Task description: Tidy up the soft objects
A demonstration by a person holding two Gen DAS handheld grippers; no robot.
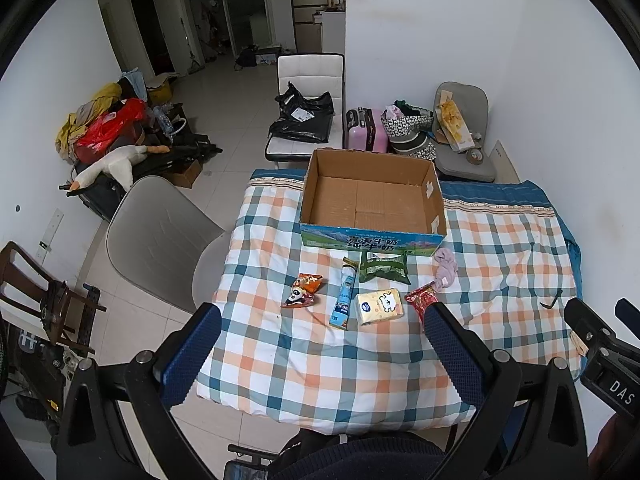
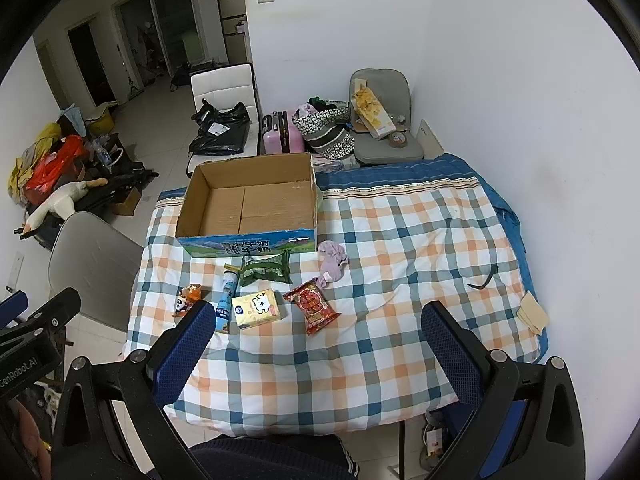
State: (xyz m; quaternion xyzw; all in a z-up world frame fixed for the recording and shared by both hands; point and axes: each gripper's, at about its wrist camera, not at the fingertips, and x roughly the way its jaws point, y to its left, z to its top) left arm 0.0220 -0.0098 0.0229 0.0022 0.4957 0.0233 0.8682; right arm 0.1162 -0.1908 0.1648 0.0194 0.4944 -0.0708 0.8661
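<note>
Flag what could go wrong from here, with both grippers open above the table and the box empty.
1. The tube lies close beside the tissue pack; the left gripper closing on one could nudge the other.
2. The table sits under a quilt; wide-open fingers pressing down might pinch the fabric with an item.
3. The sock lies beside the box corner; dragging it could snag there.

Open cardboard box (image 1: 372, 200), nothing inside, at table's far side. Before it lie green pack (image 1: 384, 267), purple sock (image 1: 445, 267), tissue pack (image 1: 379, 306), red packet (image 2: 314, 305), panda packet (image 1: 302, 290), blue tube (image 1: 344, 300).
</note>
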